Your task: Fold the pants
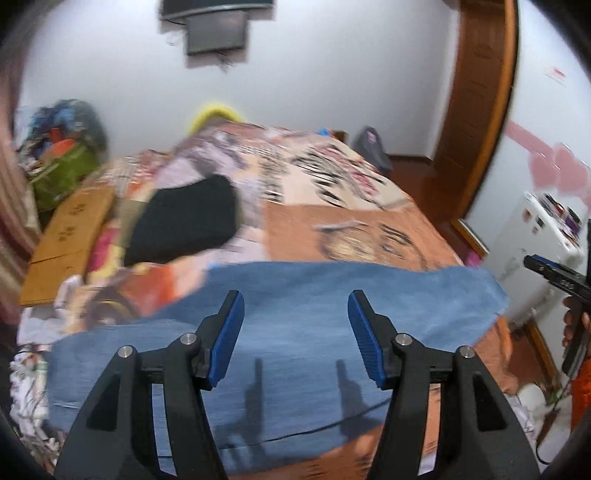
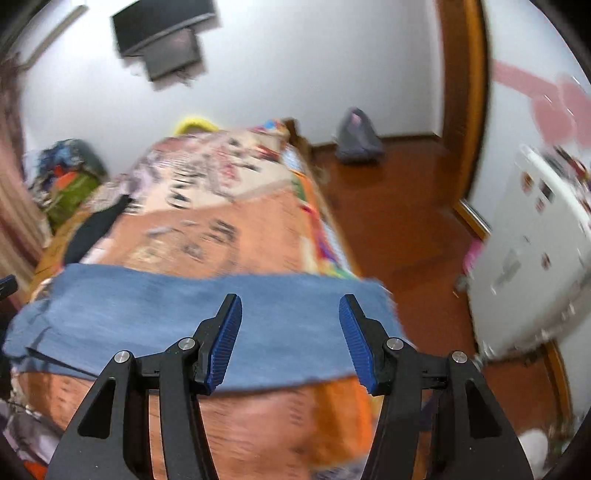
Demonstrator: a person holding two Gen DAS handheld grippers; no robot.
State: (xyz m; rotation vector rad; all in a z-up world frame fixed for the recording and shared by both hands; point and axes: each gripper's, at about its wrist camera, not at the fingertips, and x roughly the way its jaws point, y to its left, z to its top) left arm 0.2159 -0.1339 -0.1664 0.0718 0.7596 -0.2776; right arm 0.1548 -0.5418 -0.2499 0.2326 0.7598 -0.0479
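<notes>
Home bedroom: bed (image 2: 240, 229) w/ patterned spread, wall TV (image 2: 166, 40), wood door frame (image 2: 461, 92).

A: Bed (image 1: 332, 229) runs away under an orange patterned cover (image 2: 229, 240), black cloth (image 1: 184, 225) lying on its left side.

B: Cardboard box (image 1: 70, 236) just beside that, at the bed's left edge. Behind it, a heap of colourful clothes (image 1: 62, 147) against the wall.

A: Up on the white wall (image 2: 295, 66), a dark TV (image 2: 162, 33). Something yellow (image 2: 194, 124) at the bed's far end.

B: Right side: wooden floor (image 2: 399, 206), grey bag (image 2: 356, 136) by the wall, wooden door frame (image 2: 465, 103), white fridge (image 2: 535, 251) with stickers.
</notes>
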